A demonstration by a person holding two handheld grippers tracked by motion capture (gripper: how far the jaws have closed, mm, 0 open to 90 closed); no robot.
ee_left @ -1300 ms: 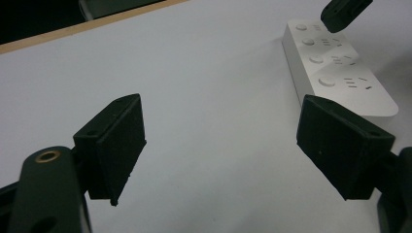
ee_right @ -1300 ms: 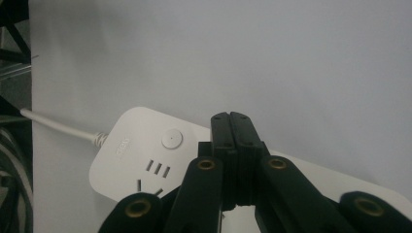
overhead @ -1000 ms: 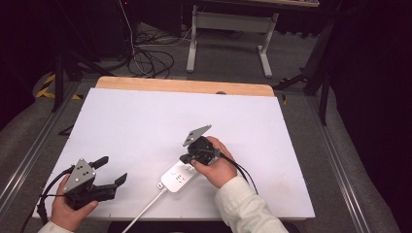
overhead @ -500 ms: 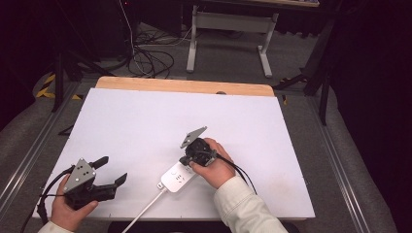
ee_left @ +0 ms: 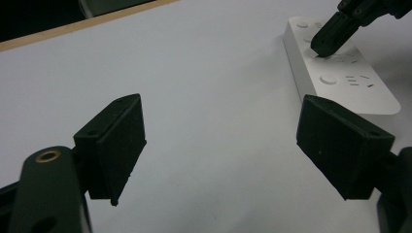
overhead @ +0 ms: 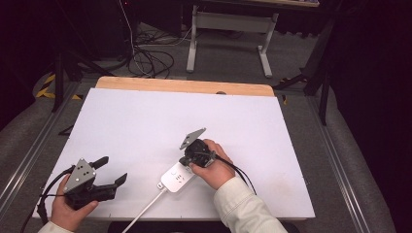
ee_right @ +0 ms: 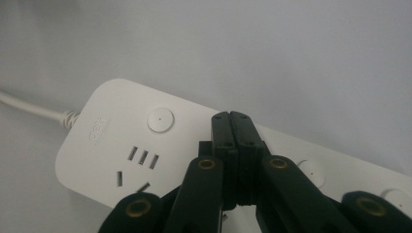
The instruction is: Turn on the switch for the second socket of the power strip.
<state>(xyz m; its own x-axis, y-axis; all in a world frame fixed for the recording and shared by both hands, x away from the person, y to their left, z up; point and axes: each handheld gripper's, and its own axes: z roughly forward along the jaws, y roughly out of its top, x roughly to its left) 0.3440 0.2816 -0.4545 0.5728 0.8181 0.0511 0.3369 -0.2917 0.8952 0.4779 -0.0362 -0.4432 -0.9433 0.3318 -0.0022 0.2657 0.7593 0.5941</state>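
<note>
Centrally, near the front edge of the white table [overhead: 145, 121], lies a white power strip [overhead: 176, 178], flat, with its cable [overhead: 141, 213] trailing off toward the person. Its top face carries socket slots and round buttons [ee_right: 160, 119], one beside each socket group. The right hand-held gripper [overhead: 187, 160] is tipped down onto the strip, its two black jaws pressed fully together with nothing between them, forming one blunt point. From the left gripper view, that point seems to touch the strip's face between two buttons, though actual contact is hard to confirm. My guess is that a switch is being pressed. To do that well, the closed tip should sit squarely over a button, then push straight down, gently, so the light strip does not skate or tilt. The left hand-held gripper [overhead: 109, 179] hovers well apart near the table's front left corner, jaws spread wide and empty; it could steady the strip's far end if it slides.
</note>
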